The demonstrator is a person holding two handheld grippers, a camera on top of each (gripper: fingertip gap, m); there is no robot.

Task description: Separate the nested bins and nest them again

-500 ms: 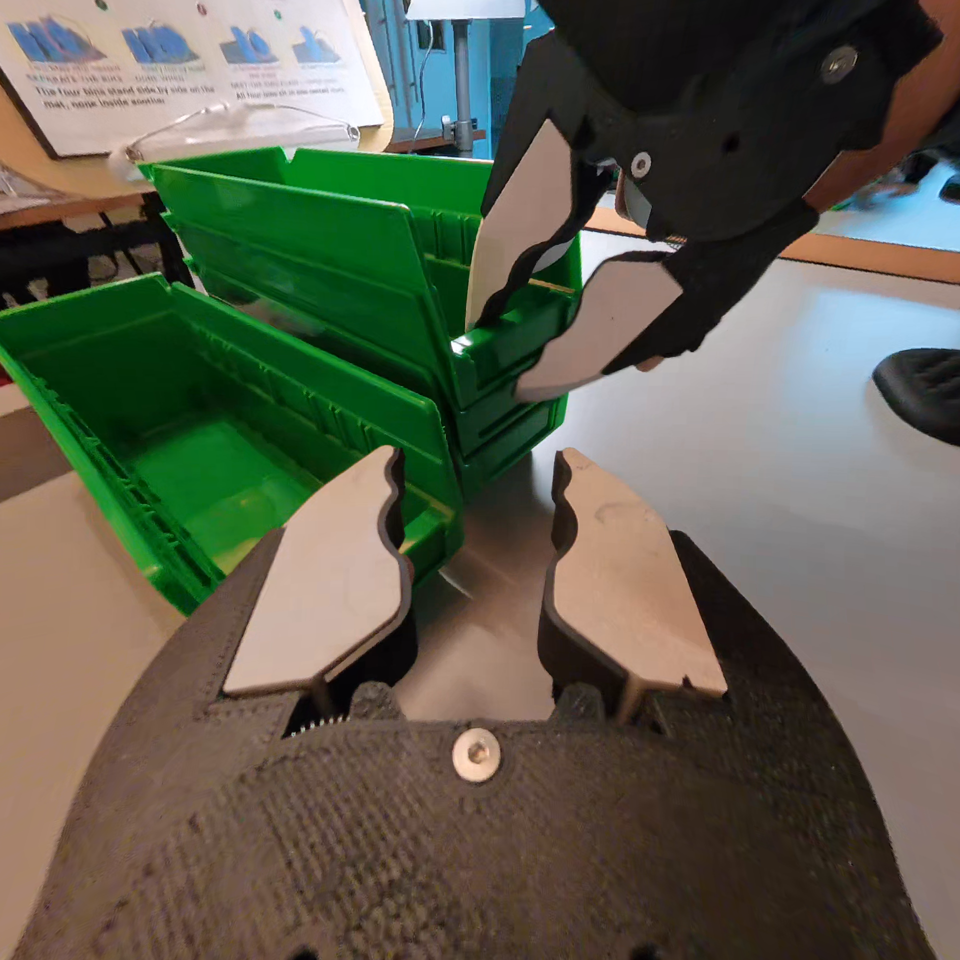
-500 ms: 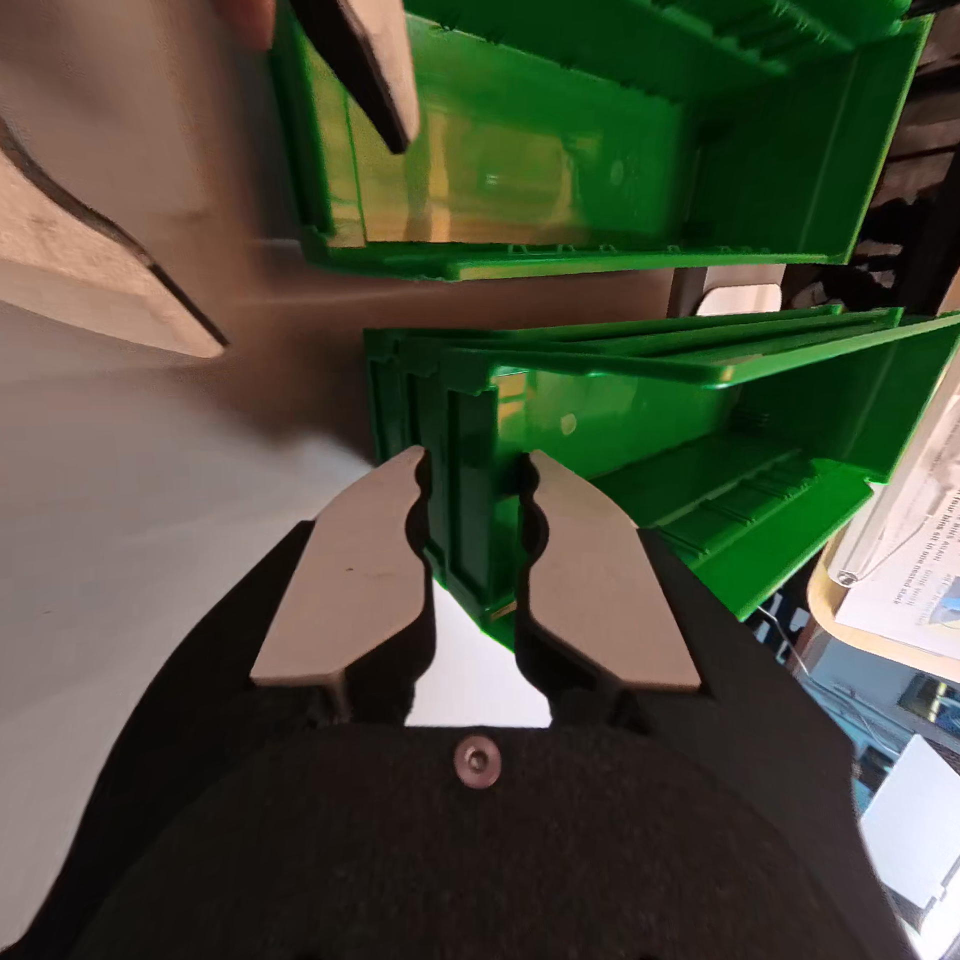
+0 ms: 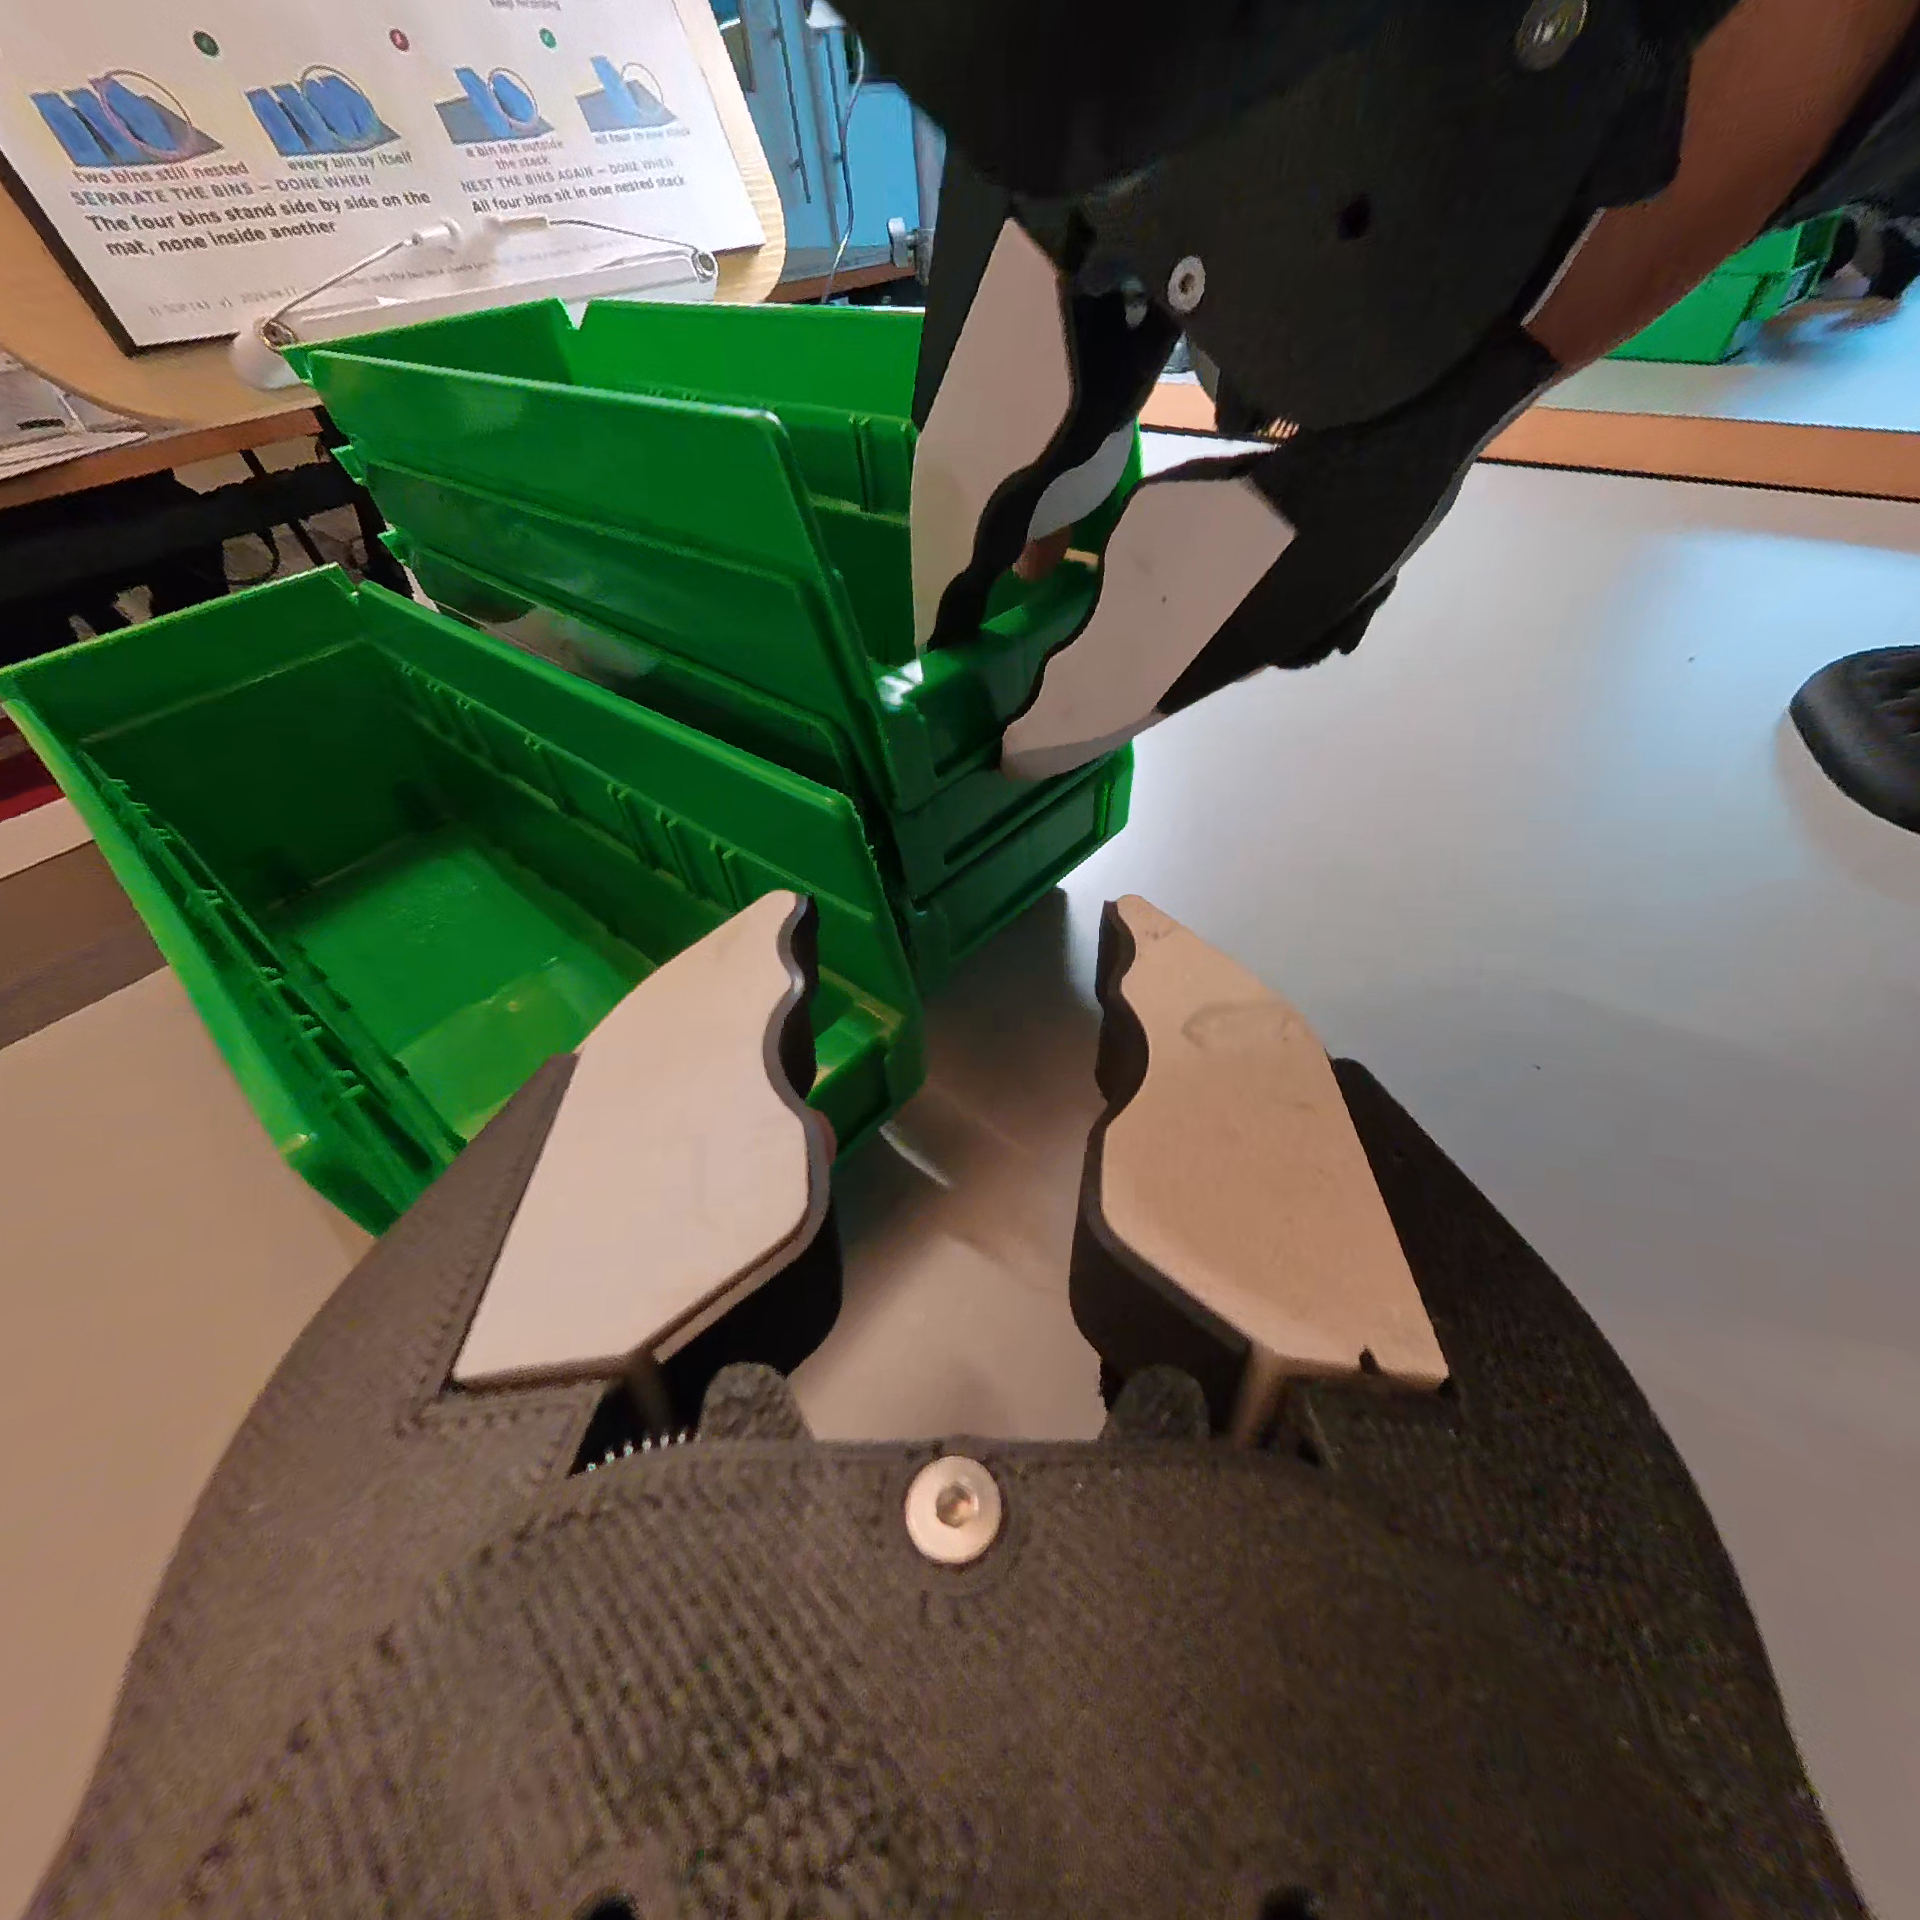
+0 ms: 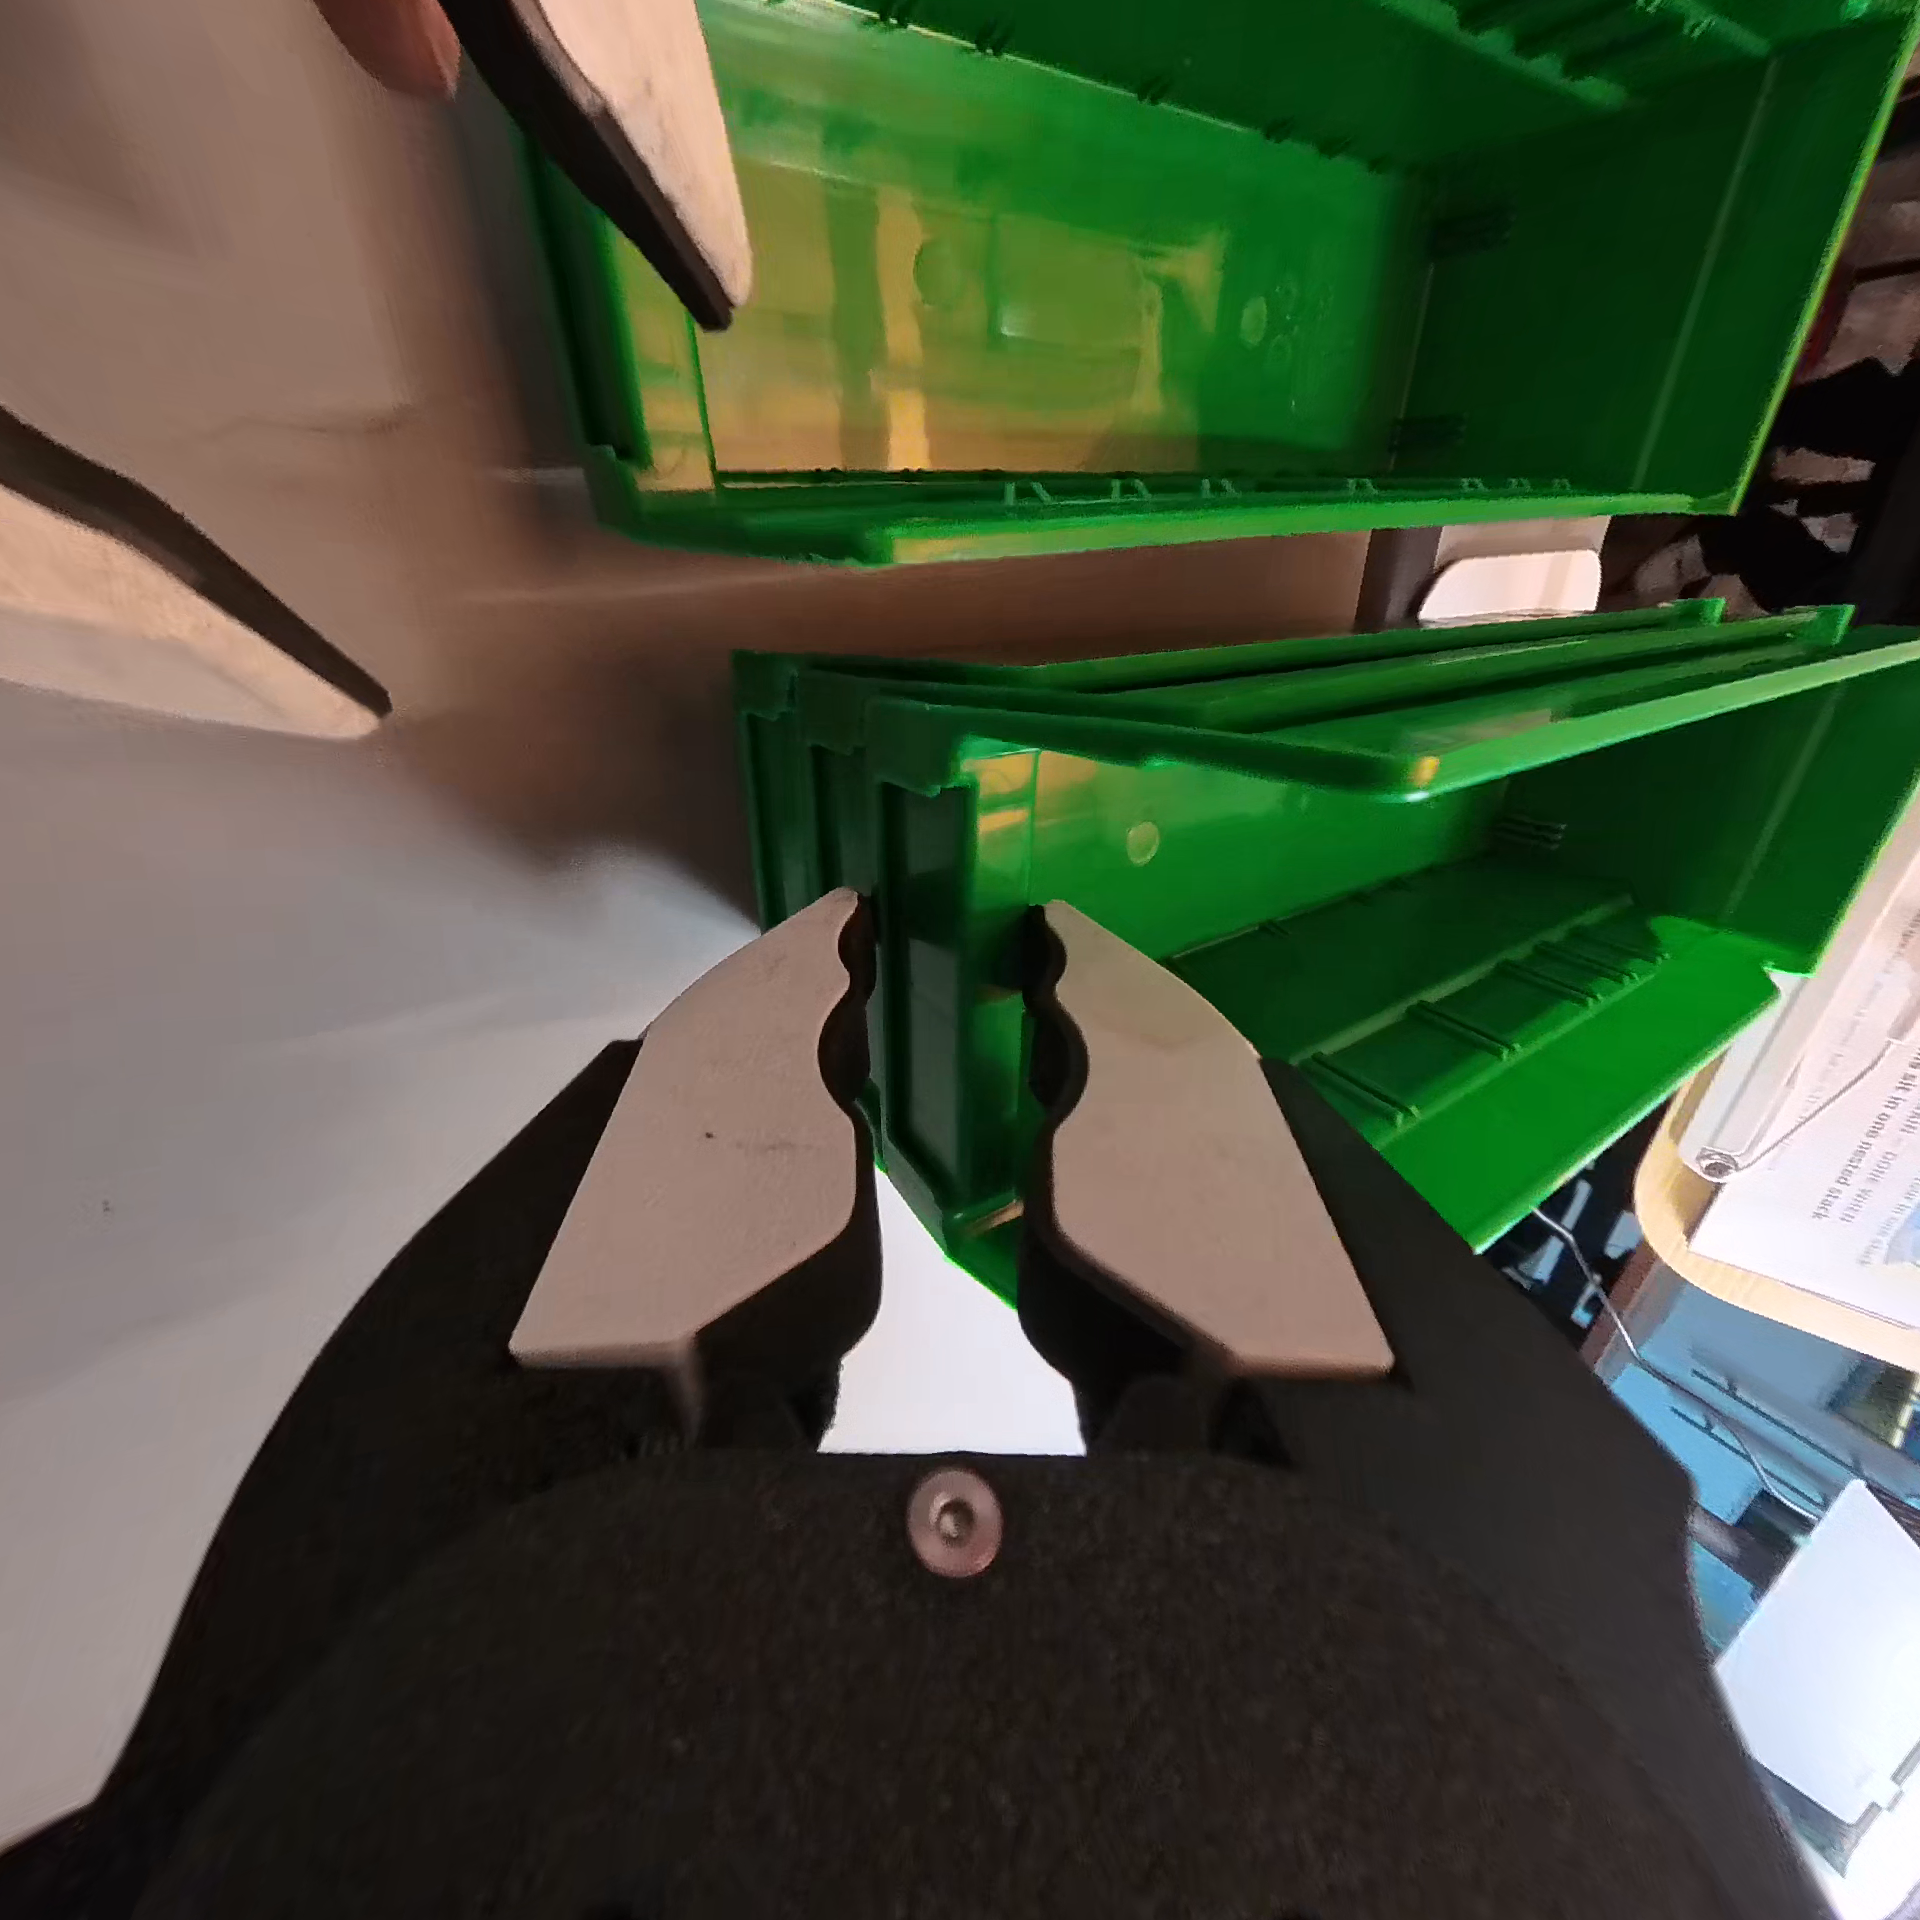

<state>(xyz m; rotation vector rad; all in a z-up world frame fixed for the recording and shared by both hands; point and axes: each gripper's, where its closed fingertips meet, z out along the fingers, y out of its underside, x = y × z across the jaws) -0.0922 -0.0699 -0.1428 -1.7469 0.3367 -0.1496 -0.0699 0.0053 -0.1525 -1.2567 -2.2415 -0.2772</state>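
Right tool (image 4: 951, 1039) is clamped narrow on the short front wall of the top bin (image 4: 1351, 904), which sits in a nested stack (image 3: 977, 831) toward the far middle of the counter (image 3: 1507, 935). That top bin is tilted up at its far end, while at least two more rims show beneath it. Left tool (image 3: 951, 1039) hangs wide and empty above the counter, just near of the stack, its left finger in front of the corner of a separate single bin (image 3: 416, 935) standing to the left.

Risks, as I judge them: the grip is on a thin wall only, so the bin may pivot between the fingers or slip out as it rises. Nested walls are close-fitting, so the bin below could stick and lift with it, then drop. With nothing pressing the lower bins down, the whole stack might slide on the smooth counter toward the single bin. The empty tool looks well placed to brace the lower front edge.

All bins are glossy green moulded plastic, rectangular, with ribbed inner side walls, rolled rims and a recessed panel on the front. Tool fingers are flat pale plates with wavy dark gripping edges, set in coarse black printed bodies. Beyond the bins stands a white instruction sheet (image 3: 343, 156) on a clip stand.
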